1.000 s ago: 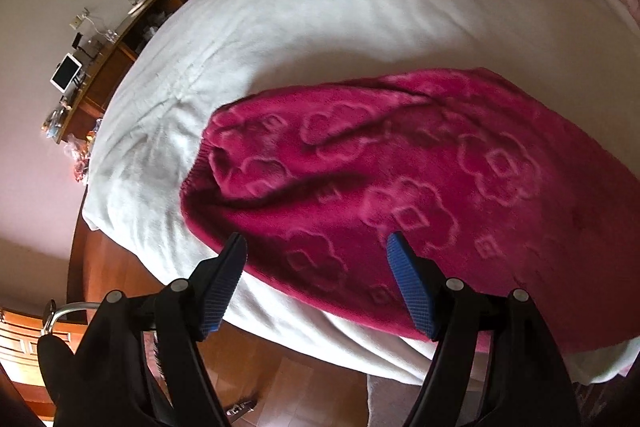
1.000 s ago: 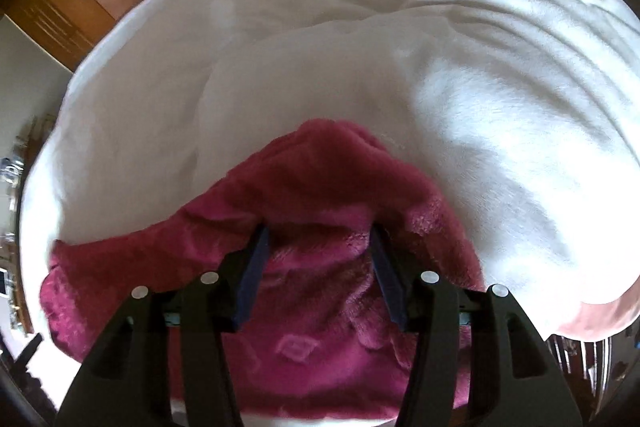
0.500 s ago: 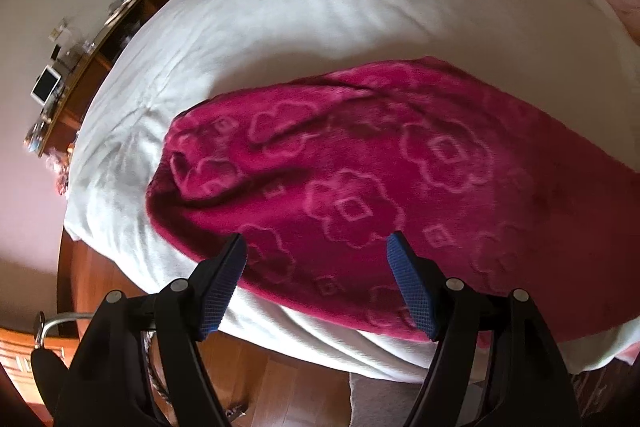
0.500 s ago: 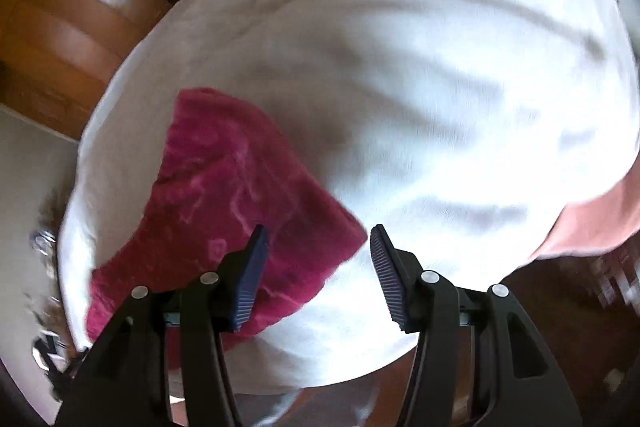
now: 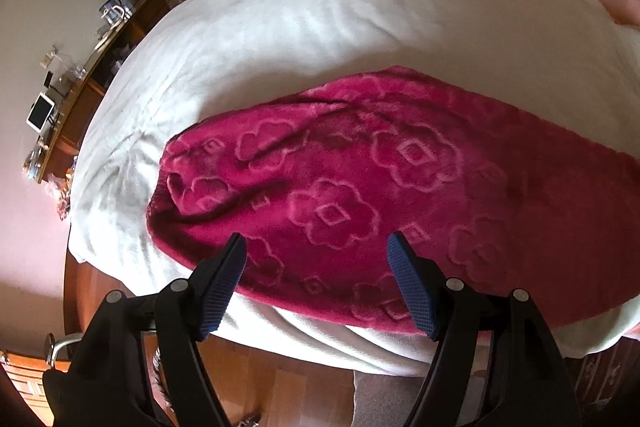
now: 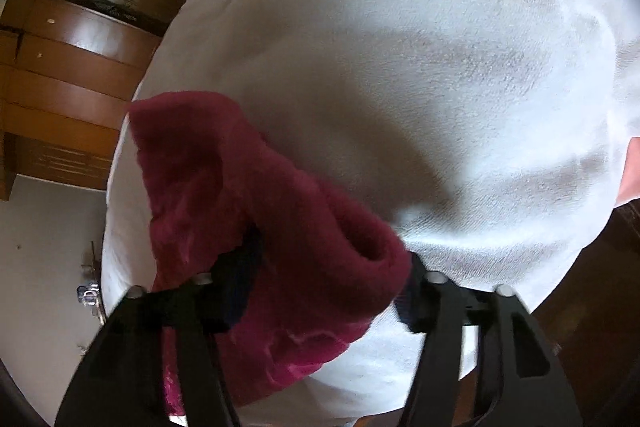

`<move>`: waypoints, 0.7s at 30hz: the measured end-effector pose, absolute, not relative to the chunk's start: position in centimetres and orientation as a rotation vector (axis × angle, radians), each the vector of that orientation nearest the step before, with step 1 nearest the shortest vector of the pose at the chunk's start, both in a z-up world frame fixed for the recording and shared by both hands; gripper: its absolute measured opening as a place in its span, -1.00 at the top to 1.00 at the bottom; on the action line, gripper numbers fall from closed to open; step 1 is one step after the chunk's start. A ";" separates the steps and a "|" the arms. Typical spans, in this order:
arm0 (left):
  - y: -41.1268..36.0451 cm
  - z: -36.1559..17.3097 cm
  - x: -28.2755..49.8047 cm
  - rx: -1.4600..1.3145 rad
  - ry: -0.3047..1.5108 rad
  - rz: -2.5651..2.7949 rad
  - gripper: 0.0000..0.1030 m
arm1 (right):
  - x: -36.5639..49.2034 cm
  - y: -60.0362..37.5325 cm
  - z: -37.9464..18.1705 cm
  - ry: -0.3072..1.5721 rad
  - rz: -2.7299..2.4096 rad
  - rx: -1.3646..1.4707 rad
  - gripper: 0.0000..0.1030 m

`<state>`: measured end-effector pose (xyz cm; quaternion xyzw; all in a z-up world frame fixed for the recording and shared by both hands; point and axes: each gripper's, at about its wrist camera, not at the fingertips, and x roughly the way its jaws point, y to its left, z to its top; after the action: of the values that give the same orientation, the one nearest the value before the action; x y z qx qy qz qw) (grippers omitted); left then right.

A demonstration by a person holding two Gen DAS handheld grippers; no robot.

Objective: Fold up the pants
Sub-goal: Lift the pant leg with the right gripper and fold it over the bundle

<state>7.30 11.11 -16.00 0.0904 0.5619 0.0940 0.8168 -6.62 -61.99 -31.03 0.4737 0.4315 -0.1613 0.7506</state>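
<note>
Left wrist | left gripper (image 5: 316, 259) spread above pants (image 5: 400, 187) | bed (image 5: 320, 27)

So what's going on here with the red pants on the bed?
A person with a claw in each hand is folding fuzzy magenta pants spread on a white bed cover. The left claw hovers open over the near edge, gripping nothing. The right claw is open around a bunched end of the pants, not clamped.
</note>
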 end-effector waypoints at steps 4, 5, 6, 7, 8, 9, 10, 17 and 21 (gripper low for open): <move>11.4 -16.6 7.2 0.179 1.213 0.208 -0.41 | -6.7 -61.8 -29.6 0.944 -0.288 1.023 0.45; 11.3 -16.6 7.3 0.177 1.215 0.207 -0.41 | -6.6 -61.7 -29.2 0.934 -0.259 1.036 0.50; 11.3 -16.7 7.3 0.177 1.216 0.205 -0.41 | -6.5 -61.6 -28.8 0.923 -0.239 1.047 0.50; 11.2 -16.8 7.4 0.178 1.217 0.202 -0.41 | -6.2 -61.5 -28.5 0.918 -0.231 1.045 0.50; 11.0 -16.9 7.4 0.179 1.218 0.198 -0.41 | -5.9 -61.3 -28.2 0.922 -0.226 1.026 0.47; 10.9 -17.0 7.5 0.180 1.220 0.192 -0.41 | -5.6 -61.1 -28.2 0.929 -0.234 1.003 0.45; 10.8 -17.0 7.5 0.182 1.222 0.186 -0.41 | -5.3 -61.0 -28.3 0.939 -0.264 0.973 0.43; 10.2 -17.6 7.6 0.200 1.237 0.138 -0.41 | -4.7 -60.7 -29.1 0.952 -0.284 0.986 0.53; 10.5 -17.9 7.6 0.189 1.248 0.134 -0.41 | -4.6 -59.9 -27.0 0.941 -0.246 0.951 0.61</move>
<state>7.57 10.51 -17.91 0.0883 0.5828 0.0625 0.8054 -4.62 -59.86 -26.95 0.4397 0.4350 -0.1135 0.7775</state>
